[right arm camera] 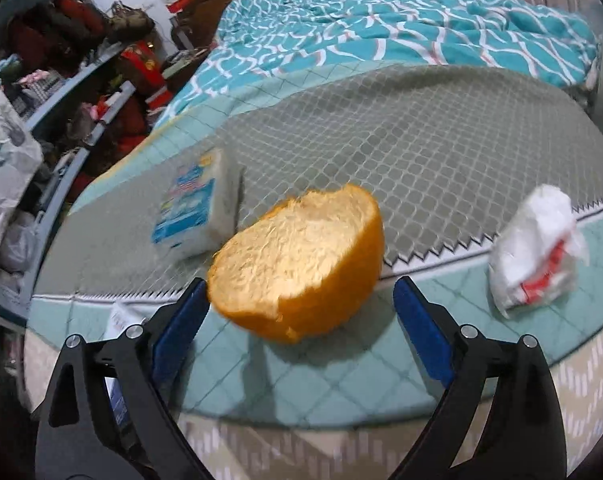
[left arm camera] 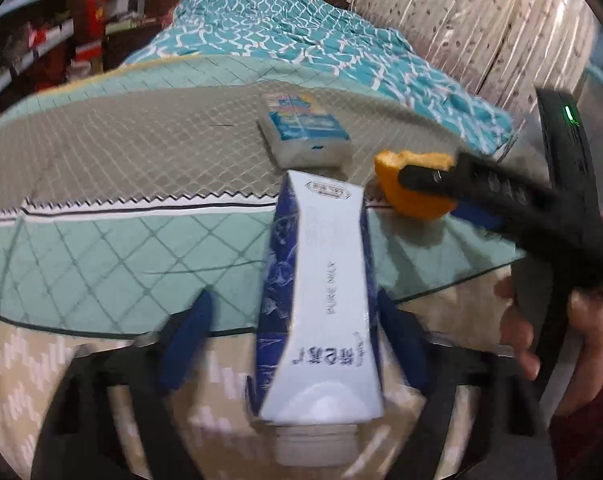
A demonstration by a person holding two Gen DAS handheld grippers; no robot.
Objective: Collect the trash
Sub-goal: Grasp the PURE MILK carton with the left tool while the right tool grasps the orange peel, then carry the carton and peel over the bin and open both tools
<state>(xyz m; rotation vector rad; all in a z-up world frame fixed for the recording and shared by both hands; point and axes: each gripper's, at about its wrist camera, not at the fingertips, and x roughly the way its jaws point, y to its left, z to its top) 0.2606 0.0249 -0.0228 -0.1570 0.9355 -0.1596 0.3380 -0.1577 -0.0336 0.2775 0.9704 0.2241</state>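
On the bed lies a quilted cover (right arm camera: 441, 152) in grey and pale green, and the trash is scattered on it. The left gripper (left arm camera: 297, 332) has a blue and white milk carton (left arm camera: 321, 300) between its blue pads. The pad on the right side lies against the carton, but the pad at about nine o'clock stands clearly away from it, so the jaws are spread and do not pinch; the picture is blurred here. The carton points toward twelve o'clock, its cap end low at six o'clock.

The right gripper (right arm camera: 301, 308) is spread wide, with an orange peel half (right arm camera: 301, 264) just in front, between the two pads; the left pad looks very near the peel, the right pad is apart from it. The peel rests on the green border of the cover.

From the peel, a small tissue pack (right arm camera: 193, 208) lies at ten o'clock, close beside it, and a crumpled white wrapper (right arm camera: 537, 252) with red print lies at three o'clock, well apart. A turquoise patterned blanket (right arm camera: 401, 20) is bunched at twelve o'clock. In the left camera a hand (left arm camera: 557, 340) holds the right gripper's handle at four o'clock.
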